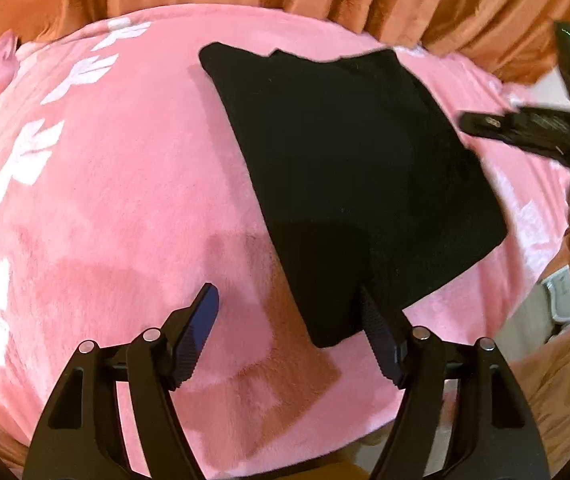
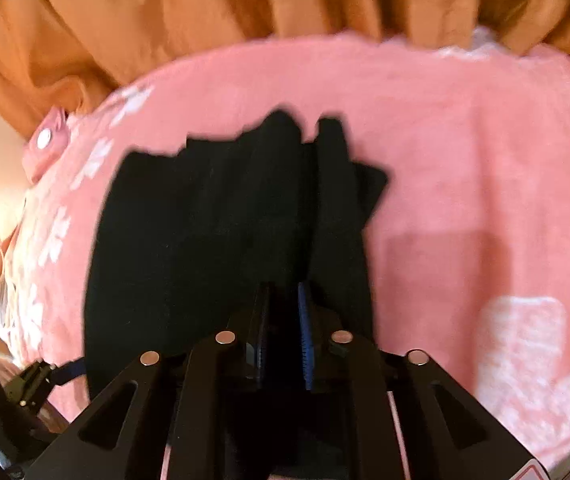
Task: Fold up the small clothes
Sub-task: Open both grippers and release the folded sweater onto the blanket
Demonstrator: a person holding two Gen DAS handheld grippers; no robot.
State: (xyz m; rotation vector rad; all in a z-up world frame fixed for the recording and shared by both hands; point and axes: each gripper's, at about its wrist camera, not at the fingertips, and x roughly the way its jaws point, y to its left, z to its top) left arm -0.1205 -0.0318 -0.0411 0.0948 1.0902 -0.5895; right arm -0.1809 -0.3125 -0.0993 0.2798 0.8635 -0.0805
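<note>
Pink fluffy blanket [image 1: 105, 200] with white flowers covers the bed. On it lies a black garment [image 1: 345, 160], spread flat. Left gripper [image 1: 289, 332] is wide open at the cloth's near corner, holding nothing. Right gripper [image 2: 285, 336] pinches the black cloth's near edge tight. Orange curtains [image 2: 245, 0] hang behind.

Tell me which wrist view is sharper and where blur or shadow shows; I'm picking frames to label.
Left wrist view is sharper: black garment edges are crisp, only the right gripper smears, and a gripper shadow darkens the pink blanket. Right wrist view is motion-blurred throughout, the garment outline ragged; both views bulge with fisheye distortion.
</note>
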